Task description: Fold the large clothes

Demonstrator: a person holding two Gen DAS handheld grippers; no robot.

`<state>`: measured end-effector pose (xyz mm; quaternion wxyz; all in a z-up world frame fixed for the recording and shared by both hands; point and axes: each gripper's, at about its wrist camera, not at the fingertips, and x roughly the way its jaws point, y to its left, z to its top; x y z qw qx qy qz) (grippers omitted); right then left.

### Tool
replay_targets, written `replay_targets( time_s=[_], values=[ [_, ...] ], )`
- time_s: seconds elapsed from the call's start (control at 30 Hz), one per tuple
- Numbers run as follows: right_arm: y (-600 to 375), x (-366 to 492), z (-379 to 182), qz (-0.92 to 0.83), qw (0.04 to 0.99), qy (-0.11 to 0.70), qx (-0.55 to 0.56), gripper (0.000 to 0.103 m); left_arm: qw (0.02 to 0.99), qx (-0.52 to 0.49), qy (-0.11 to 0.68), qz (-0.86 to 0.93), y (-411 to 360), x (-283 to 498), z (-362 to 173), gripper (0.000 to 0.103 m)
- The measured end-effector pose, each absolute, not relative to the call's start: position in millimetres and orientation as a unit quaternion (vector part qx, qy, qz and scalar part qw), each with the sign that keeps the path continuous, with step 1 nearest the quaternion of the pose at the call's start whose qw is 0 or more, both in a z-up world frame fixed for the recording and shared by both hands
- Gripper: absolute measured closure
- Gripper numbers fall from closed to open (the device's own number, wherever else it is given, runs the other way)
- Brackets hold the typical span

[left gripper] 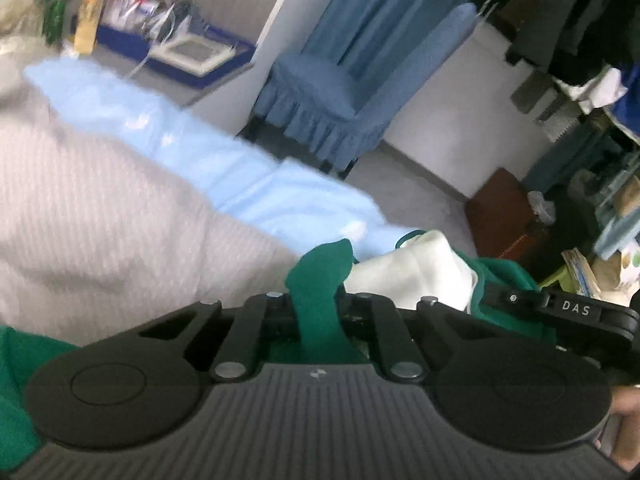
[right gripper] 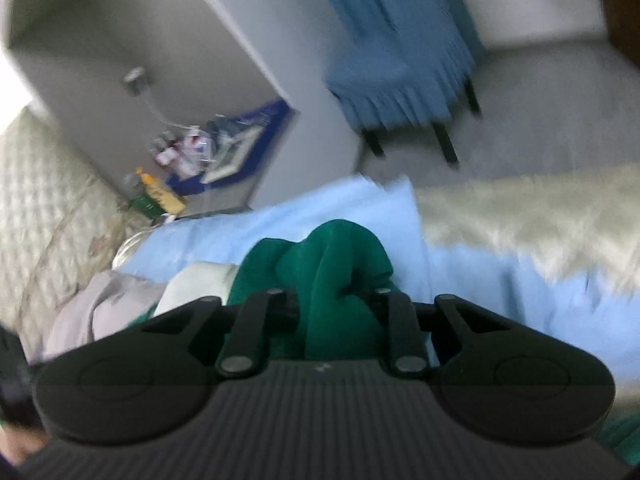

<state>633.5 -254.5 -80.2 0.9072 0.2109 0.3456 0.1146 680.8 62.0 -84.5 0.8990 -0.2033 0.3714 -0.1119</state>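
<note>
A dark green garment [left gripper: 316, 280] with a white inner part [left gripper: 416, 272] is held up over a light blue bedsheet [left gripper: 256, 176]. My left gripper [left gripper: 318, 304] is shut on a fold of the green fabric. My right gripper [right gripper: 340, 300] is shut on a bunched fold of the same green garment [right gripper: 340, 256], above the blue sheet [right gripper: 500, 280]. The right gripper's body [left gripper: 576, 312] shows at the right edge of the left wrist view. Both views are blurred.
A grey knitted garment [left gripper: 88, 216] lies on the bed at left. A blue skirted chair [left gripper: 328, 92] stands on the floor beyond. A bedside table [left gripper: 168, 52] holds bottles and clutter. A white furry cover [right gripper: 540, 216] lies on the bed. Cluttered shelves [left gripper: 592, 160] are at right.
</note>
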Motion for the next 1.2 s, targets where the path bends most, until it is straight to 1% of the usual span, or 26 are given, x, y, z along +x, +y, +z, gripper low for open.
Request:
replay_targets(
  time_s=[0.13,0.23,0.4,0.47,0.53,0.63,0.7,0.8,0.83,0.87,0.9,0.93,0.97,1.03,1.1,1.2],
  values=[
    [-252,611,-42,0.148,0.923,0.301,0.191,0.084,0.914,-0.205,0.321,-0.139,70,647,-43,0.091],
    [-251,564,-17,0.185,0.938,0.242,0.166,0.084,0.929,-0.196,0.268,-0.166,74,599,-20,0.091],
    [-246,478,-7,0.227,0.950,0.170,0.131,0.084,0.929,-0.243,0.213,-0.181,91,499,-21,0.091],
    [-238,437,-10,0.245,0.953,0.150,0.096,0.084,0.939,-0.227,0.189,-0.178,93,450,-26,0.091],
    [-229,402,-16,0.260,0.954,0.139,0.060,0.084,0.941,-0.221,0.182,-0.179,94,410,-33,0.091],
    [-215,350,-33,0.282,0.949,0.143,-0.004,0.085,0.933,-0.245,0.197,-0.177,98,349,-61,0.091],
    [-209,326,-50,0.280,0.943,0.175,-0.029,0.084,0.930,-0.246,0.220,-0.164,97,319,-81,0.091],
    [-206,312,-70,0.265,0.935,0.232,-0.036,0.080,0.919,-0.250,0.266,-0.147,94,287,-104,0.090],
    [-206,311,-73,0.257,0.933,0.252,-0.031,0.077,0.922,-0.239,0.268,-0.147,92,277,-105,0.086],
    [-206,311,-73,0.249,0.929,0.271,-0.025,0.077,0.926,-0.223,0.271,-0.142,88,267,-101,0.083],
    [-206,311,-70,0.238,0.928,0.285,-0.018,0.076,0.928,-0.216,0.272,-0.132,85,257,-97,0.076],
    [-204,304,-66,0.227,0.930,0.290,-0.010,0.073,0.929,-0.212,0.275,-0.129,83,247,-93,0.068],
    [-205,301,-59,0.215,0.931,0.294,0.005,0.070,0.930,-0.206,0.274,-0.131,79,235,-86,0.064],
    [-206,283,-48,0.211,0.934,0.288,0.031,0.042,0.935,-0.186,0.275,-0.121,72,213,-67,0.060],
    [-214,267,-37,0.195,0.940,0.270,0.075,0.032,0.939,-0.162,0.273,-0.129,66,191,-45,0.055],
    [-207,256,-25,0.208,0.933,0.278,0.098,0.031,0.945,-0.115,0.281,-0.125,52,160,-19,0.055]
  ],
)
